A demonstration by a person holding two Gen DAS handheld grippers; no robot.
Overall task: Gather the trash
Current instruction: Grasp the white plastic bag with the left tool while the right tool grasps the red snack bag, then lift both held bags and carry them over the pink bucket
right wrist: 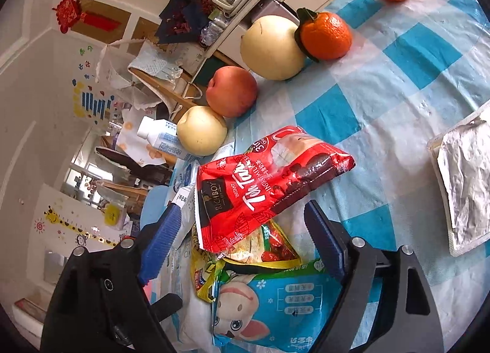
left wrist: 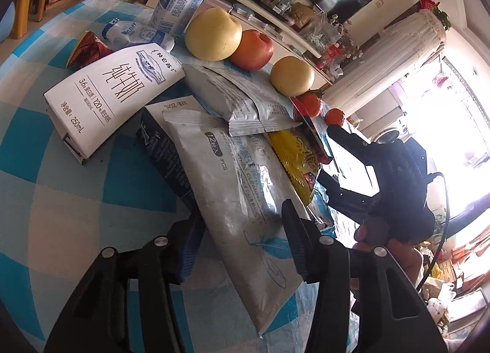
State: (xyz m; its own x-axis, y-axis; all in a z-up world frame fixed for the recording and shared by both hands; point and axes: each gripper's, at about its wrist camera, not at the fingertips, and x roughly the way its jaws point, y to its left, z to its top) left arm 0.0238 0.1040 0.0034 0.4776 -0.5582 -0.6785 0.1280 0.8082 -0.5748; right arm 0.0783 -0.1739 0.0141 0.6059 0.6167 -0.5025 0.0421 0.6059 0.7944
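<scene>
A checked blue-and-white bench is lying crowded with wrappers and fruit. The left gripper is straddling a long silver wipes packet, jaws spread, pads apparently not pressing it; its long axis is running away from the camera. The right gripper is standing with jaws spread around a red milk-tea packet angled up-right. Open cloth is lying to its right.

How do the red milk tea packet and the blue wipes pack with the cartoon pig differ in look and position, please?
The red milk tea packet is red with white lettering; the blue wipes pack is light blue with a cartoon pig and a green top edge. The red packet lies uppermost on the pile, tilted; the blue pack lies lower and nearer the camera. Both are soft packaging lying between the right gripper's open fingers, on the checked tablecloth.
</scene>
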